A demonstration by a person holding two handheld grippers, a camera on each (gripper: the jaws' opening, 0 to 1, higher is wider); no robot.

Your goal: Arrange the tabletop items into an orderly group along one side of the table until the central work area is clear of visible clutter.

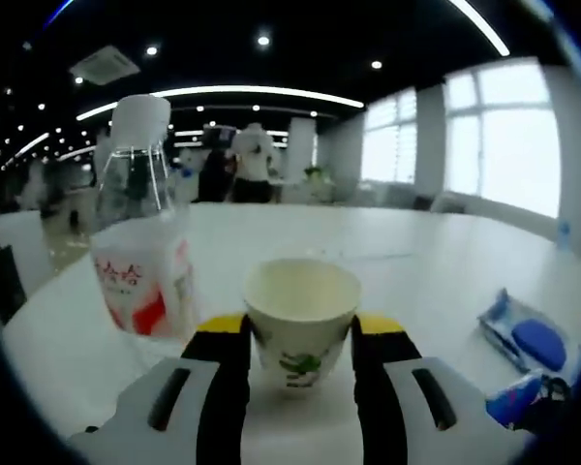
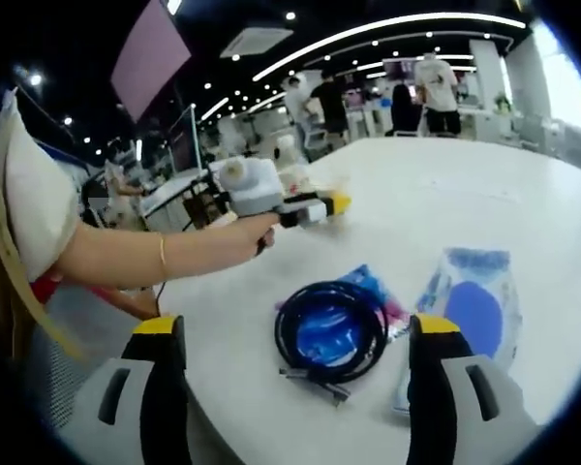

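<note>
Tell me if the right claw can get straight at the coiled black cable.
Probably yes. The right claw is open and the coiled black cable lies on the table just ahead between its jaws, with nothing over it.

Your left hand-held gripper (image 1: pixel 300 363) is bracketing the cup (image 1: pixel 301 320) on the counter (image 1: pixel 436 262), the bottle (image 1: pixel 143 232) standing just left. In the right gripper view, the coiled cable (image 2: pixel 331 334) is lying left of the packet (image 2: pixel 470 305).

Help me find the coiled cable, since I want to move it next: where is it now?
In the right gripper view, the coiled black cable lies on the white table between the right gripper's jaws, atop a blue packet, left of a blue-printed plastic bag.
</note>
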